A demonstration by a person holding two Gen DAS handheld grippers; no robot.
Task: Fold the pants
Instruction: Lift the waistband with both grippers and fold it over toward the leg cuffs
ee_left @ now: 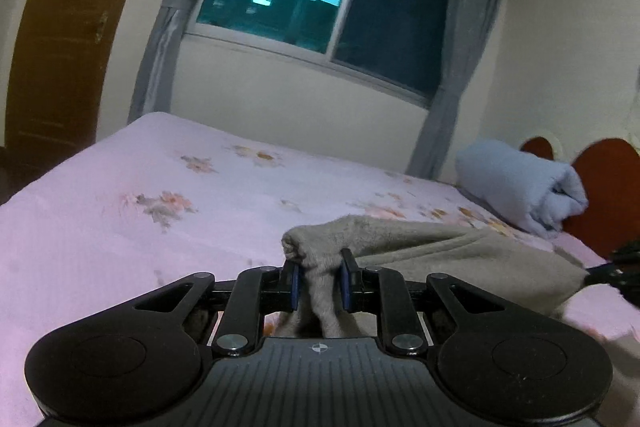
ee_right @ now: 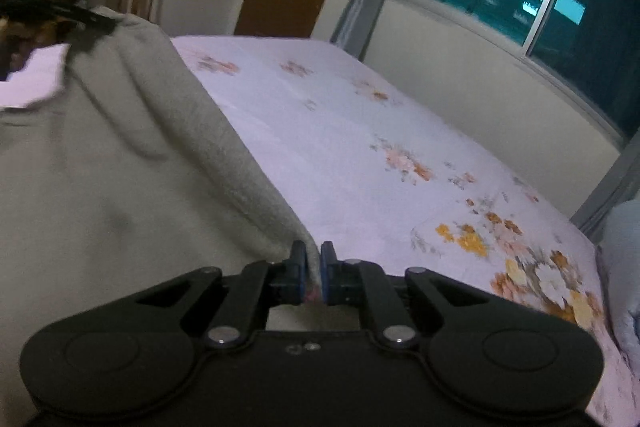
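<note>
Left hand-held gripper (ee_left: 320, 281) pinching grey pants (ee_left: 440, 247), right hand-held gripper (ee_right: 314, 269) clamping their edge

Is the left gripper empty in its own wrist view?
No, the left gripper pinches a bunch of the grey pants.

The pants (ee_left: 460, 251) lie on the bed (ee_left: 120, 195), a rolled blanket (ee_left: 520, 183) behind them.

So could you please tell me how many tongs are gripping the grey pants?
2: the left tongs pinch a bunched fold of the grey fleece pants; the right tongs clamp their thin edge.
</note>
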